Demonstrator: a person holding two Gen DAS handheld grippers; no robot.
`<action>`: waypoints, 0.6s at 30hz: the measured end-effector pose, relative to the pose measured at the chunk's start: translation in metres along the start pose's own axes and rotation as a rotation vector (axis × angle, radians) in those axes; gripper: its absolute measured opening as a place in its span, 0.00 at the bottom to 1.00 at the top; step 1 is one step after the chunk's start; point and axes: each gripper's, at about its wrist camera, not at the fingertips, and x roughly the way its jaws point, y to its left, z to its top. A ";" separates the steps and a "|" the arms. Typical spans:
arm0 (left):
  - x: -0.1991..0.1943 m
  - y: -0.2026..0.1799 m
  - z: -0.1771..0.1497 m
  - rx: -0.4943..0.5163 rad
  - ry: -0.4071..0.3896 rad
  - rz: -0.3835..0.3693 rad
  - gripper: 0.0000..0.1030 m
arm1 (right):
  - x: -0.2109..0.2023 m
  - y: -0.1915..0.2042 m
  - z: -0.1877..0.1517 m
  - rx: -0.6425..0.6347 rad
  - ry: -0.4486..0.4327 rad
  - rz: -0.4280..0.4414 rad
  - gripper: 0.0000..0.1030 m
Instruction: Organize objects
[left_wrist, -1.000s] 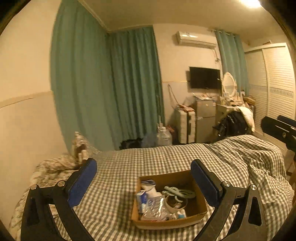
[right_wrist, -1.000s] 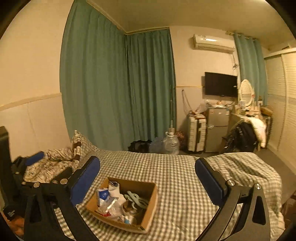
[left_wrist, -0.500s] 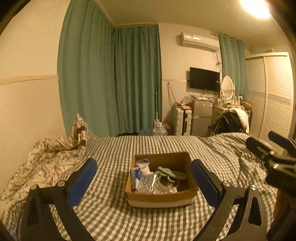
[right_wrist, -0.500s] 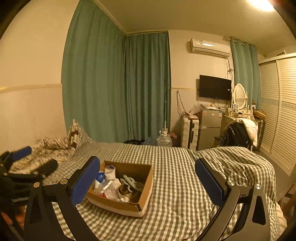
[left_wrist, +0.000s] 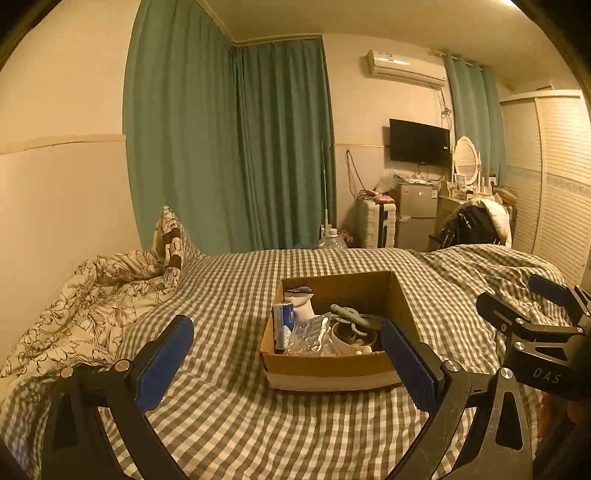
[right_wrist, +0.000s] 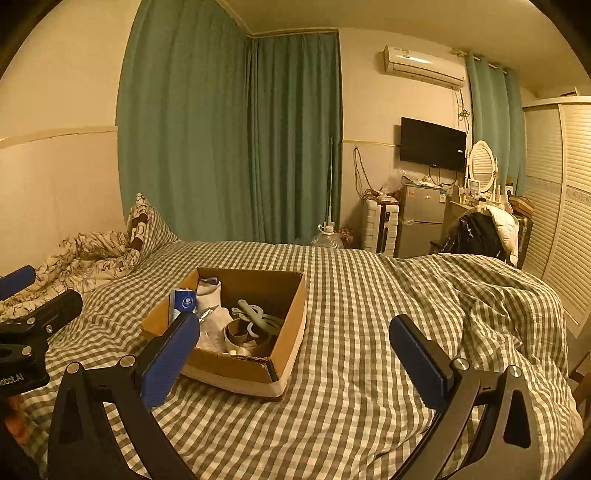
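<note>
Here, a bed (left_wrist: 236, 424) in a grey-and-white checked cover fills most of the room, with a flowered quilt (left_wrist: 85, 302) bunched at its left end. On the cover sits an open cardboard box (left_wrist: 328, 369) (roughly mid-bed). Both claws hang over the near edge, empty, fingers wide apart: the left claw (left_wrist: 288, 354) faces the box, the right claw (right_wrist: 295, 350) beside it. Inside lie a white sock (right_wrist: 212, 321), a tape roll (right_wrist: 243, 338) and a small blue carton (right_wrist: 184, 301).

Box (left_wrist: 328, 365) on bed (left_wrist: 236, 424) (pillow (left_wrist: 170, 240) far-left)
</note>
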 end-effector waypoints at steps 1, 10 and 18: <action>0.000 0.000 0.000 -0.001 0.001 -0.001 1.00 | 0.000 0.000 -0.001 -0.002 0.001 -0.003 1.00; 0.002 0.003 -0.003 -0.005 0.013 0.005 1.00 | -0.006 0.003 0.004 -0.018 -0.013 -0.009 1.00; 0.004 0.002 -0.005 0.001 0.019 0.006 1.00 | -0.006 0.004 0.003 -0.021 -0.010 -0.008 1.00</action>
